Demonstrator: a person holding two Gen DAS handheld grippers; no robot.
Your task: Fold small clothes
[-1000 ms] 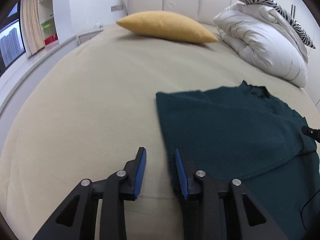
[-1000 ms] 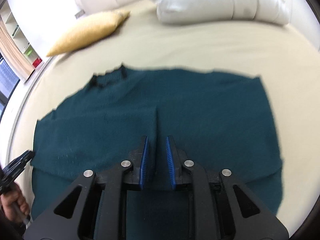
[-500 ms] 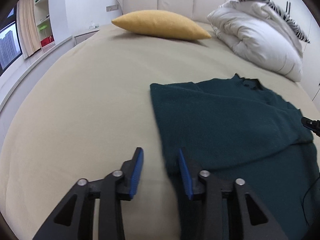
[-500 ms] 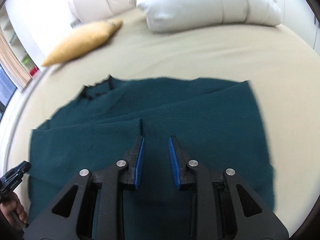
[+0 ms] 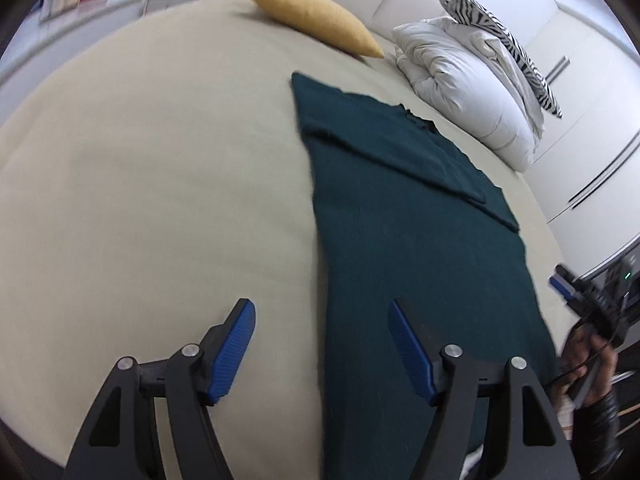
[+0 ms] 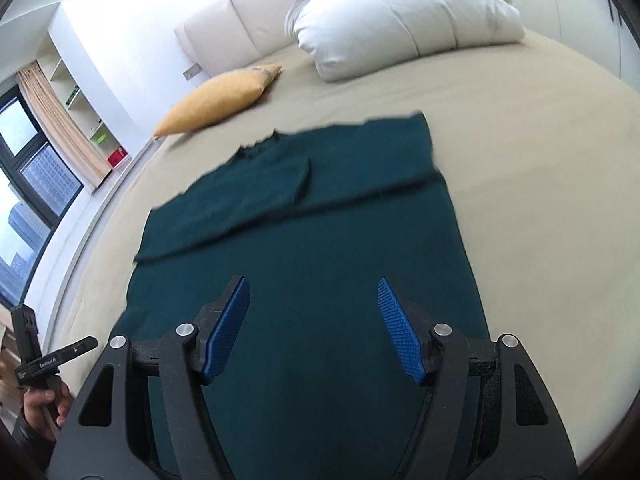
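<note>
A dark teal sweater [image 5: 404, 216] [image 6: 320, 232] lies flat on the beige bed, both sleeves folded across its chest. My left gripper [image 5: 322, 308] hovers over the sweater's left edge near the hem; its jaws are opening and nothing is between them. My right gripper [image 6: 314, 286] hangs above the lower middle of the sweater, jaws opening too, holding nothing. In the left wrist view the right gripper [image 5: 576, 300] shows at the right edge in a hand. In the right wrist view the left gripper [image 6: 44, 360] shows at the bottom left.
A yellow pillow [image 5: 316, 20] [image 6: 220, 100] lies near the headboard. A white duvet [image 5: 468, 88] [image 6: 400, 20] with a zebra-print cushion [image 5: 504, 48] is piled at the bed's head. Bare beige sheet [image 5: 140, 200] stretches left of the sweater. A window and shelves [image 6: 60, 128] stand beyond the bed.
Both grippers let go of the folded sleeves, opened wide and drew back toward the sweater's hem. The sleeves now lie across the chest.
</note>
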